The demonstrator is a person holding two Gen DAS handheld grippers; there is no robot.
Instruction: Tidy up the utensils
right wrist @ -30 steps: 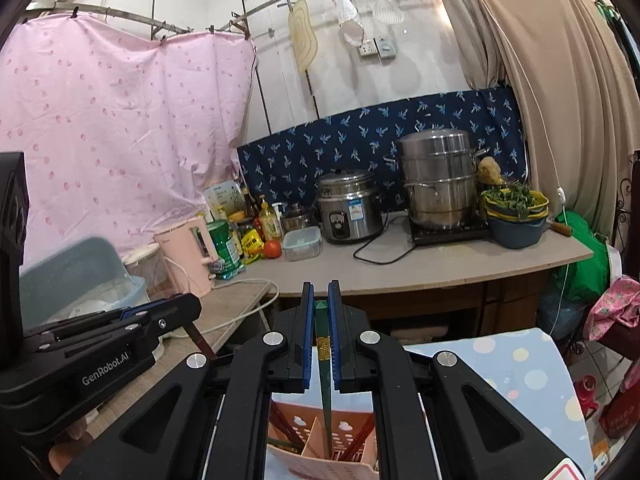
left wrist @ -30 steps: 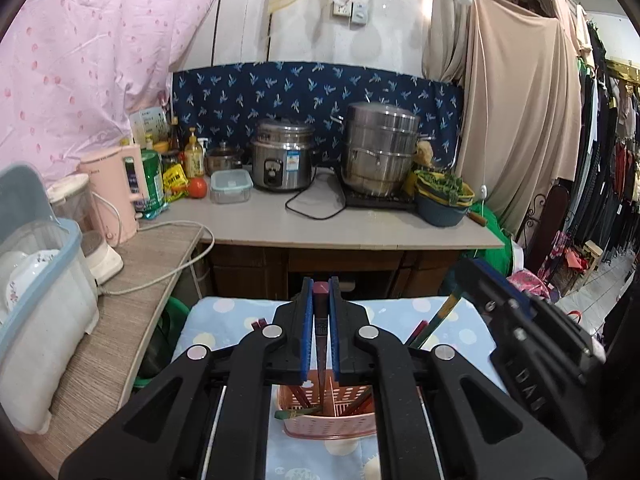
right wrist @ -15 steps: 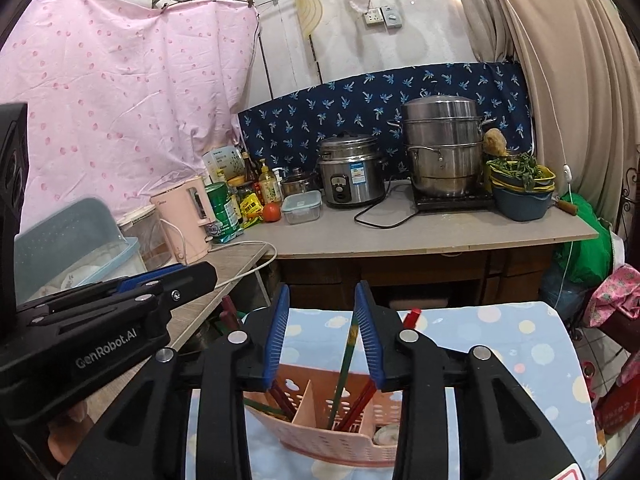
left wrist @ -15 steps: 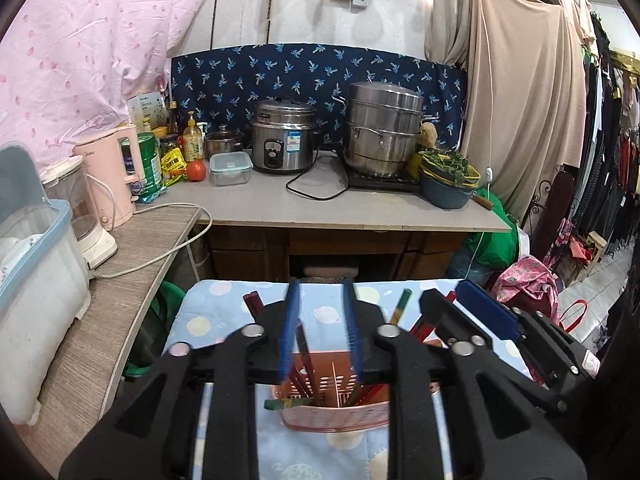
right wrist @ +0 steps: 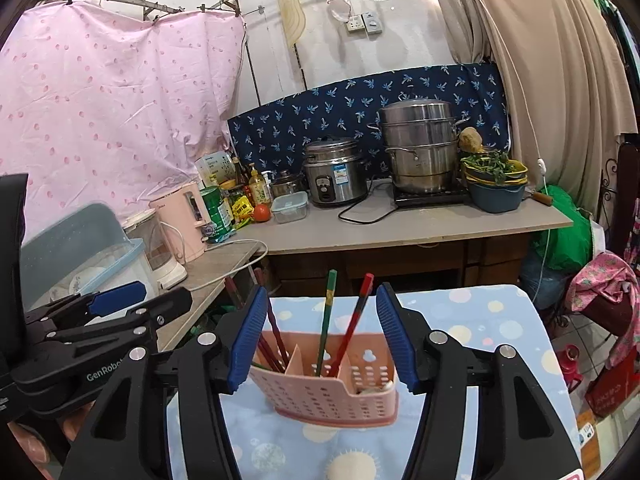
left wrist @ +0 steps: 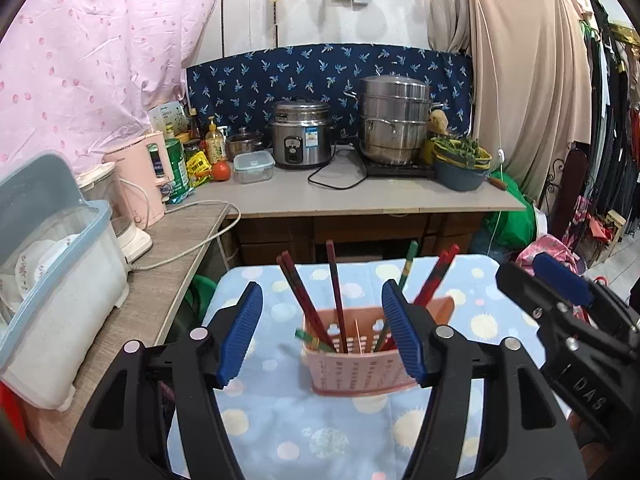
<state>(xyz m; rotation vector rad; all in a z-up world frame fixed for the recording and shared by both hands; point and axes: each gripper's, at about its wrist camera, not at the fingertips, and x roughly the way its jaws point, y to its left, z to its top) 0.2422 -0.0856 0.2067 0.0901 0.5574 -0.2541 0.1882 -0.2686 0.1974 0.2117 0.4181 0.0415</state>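
Left wrist view: my left claw is opening, nothing pinched between its pads. My right claw is opening too, equally empty. Just beyond both stands the pink utensil basket on the dotted tabletop, chopsticks upright inside.

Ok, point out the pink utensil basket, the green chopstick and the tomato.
pink utensil basket (right wrist: 320,396), right wrist view, on its perforated front wall.
green chopstick (right wrist: 327,312), right wrist view, on the upper shaft above the basket.
tomato (left wrist: 221,170), left wrist view, on its front face.
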